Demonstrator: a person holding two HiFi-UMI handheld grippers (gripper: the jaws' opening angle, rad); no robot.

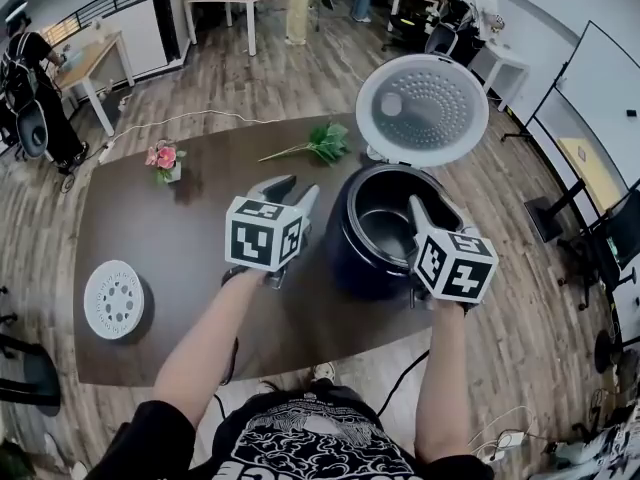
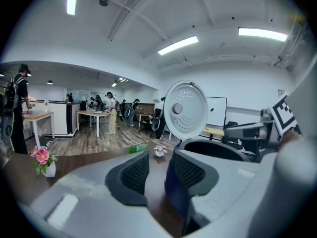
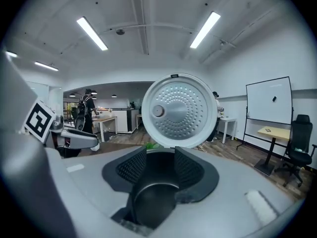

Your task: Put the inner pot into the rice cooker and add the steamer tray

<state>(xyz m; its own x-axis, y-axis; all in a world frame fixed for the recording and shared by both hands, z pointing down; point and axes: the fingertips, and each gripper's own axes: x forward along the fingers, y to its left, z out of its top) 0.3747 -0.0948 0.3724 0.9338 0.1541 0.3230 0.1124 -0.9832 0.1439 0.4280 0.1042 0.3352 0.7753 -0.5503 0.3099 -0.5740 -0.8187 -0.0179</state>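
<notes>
No readable text or labels, seemingly.

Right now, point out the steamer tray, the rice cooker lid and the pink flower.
steamer tray (image 1: 113,299), head view, perforated centre.
rice cooker lid (image 1: 422,110), head view, dimpled inner plate.
pink flower (image 1: 165,156), head view, blossom.

pink flowers (image 1: 165,158), leafy sprig (image 1: 318,144) (well apart) on brown table (image 1: 190,238)

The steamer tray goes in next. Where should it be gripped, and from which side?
Grip the steamer tray by its rim, coming from above on the side facing the rice cooker: it lies flat on the table, so only the edge likely offers a pinch.
</notes>
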